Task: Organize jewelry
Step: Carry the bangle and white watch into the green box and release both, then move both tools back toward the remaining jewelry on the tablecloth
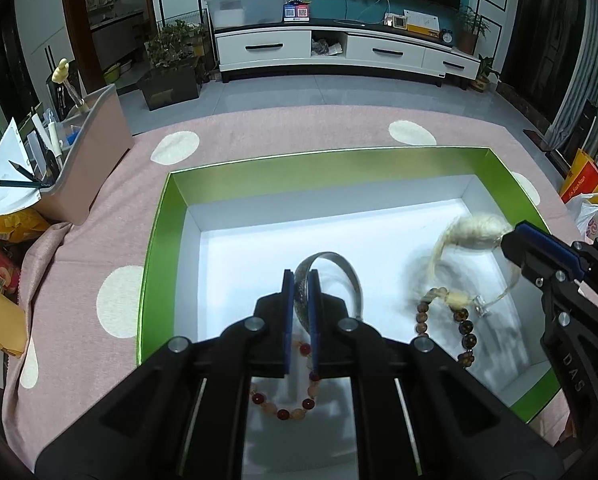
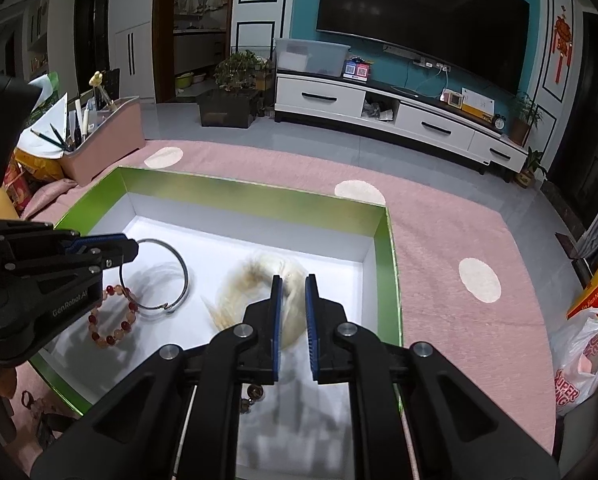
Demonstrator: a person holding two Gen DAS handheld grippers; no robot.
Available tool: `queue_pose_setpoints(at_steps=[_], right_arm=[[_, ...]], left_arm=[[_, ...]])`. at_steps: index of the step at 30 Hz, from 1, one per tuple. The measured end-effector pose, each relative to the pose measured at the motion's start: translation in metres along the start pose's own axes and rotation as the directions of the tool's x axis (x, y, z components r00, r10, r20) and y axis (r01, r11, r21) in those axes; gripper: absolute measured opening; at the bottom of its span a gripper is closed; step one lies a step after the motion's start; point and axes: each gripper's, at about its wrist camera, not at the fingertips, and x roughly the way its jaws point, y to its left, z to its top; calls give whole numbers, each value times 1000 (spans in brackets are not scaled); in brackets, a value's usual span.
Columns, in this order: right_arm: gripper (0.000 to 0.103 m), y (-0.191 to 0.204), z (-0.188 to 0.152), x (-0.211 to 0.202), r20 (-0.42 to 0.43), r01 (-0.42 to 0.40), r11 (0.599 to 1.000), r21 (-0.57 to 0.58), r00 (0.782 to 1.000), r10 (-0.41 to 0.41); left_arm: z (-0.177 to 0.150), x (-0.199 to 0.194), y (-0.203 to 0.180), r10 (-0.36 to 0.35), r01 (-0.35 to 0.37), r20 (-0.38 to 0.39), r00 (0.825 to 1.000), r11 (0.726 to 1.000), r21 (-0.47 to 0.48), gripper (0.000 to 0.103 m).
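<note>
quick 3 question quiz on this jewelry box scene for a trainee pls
1. What does the left gripper hold between its jaws?
A. a pencil
B. the silver bangle
C. a plastic bag

2. True or false: the red bead bracelet lies inside the green box.

3. Fill in: the right gripper holds up the cream ____ attached to the brown bead bracelet.

Key: 1 B; 2 true; 3 tassel
</note>
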Motion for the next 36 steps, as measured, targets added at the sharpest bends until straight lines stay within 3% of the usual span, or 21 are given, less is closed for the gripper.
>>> queue_pose_setpoints(at_steps=[5, 8, 11, 13, 17, 21, 25, 36], right_arm=[[11, -5, 1, -8, 8, -7, 1000, 25, 1000, 7], [14, -9, -1, -17, 21, -25, 999, 42, 999, 24], [29, -14, -8, -31, 40, -56, 996, 75, 998, 53], [34, -16, -13, -41, 52, -66, 994, 84, 997, 62], [52, -22, -26, -67, 79, -93, 990, 110, 993, 85], [54, -31, -39, -92, 93, -121, 983, 136, 990, 109], [58, -35, -56, -115, 105, -144, 978, 150, 986, 129], [58, -36, -103, -166, 108, -173, 971, 166, 982, 157]], left_arm=[[1, -7, 0, -6, 6, 15, 1000, 1000, 2, 12], [-2, -14, 1, -1, 1, 30, 1000, 1000, -2, 35], [-5, -24, 3, 1, -1, 41, 999, 1000, -8, 56], [-8, -32, 5, 4, -3, 48, 999, 1000, -11, 70], [-18, -55, 14, -14, 16, 64, 998, 1000, -27, 85], [-33, -77, 27, -57, 62, 69, 996, 995, -73, 98], [-56, -99, 40, -77, 85, 81, 994, 992, -97, 101], [-131, -145, 63, -30, 40, 67, 997, 987, -157, 101]])
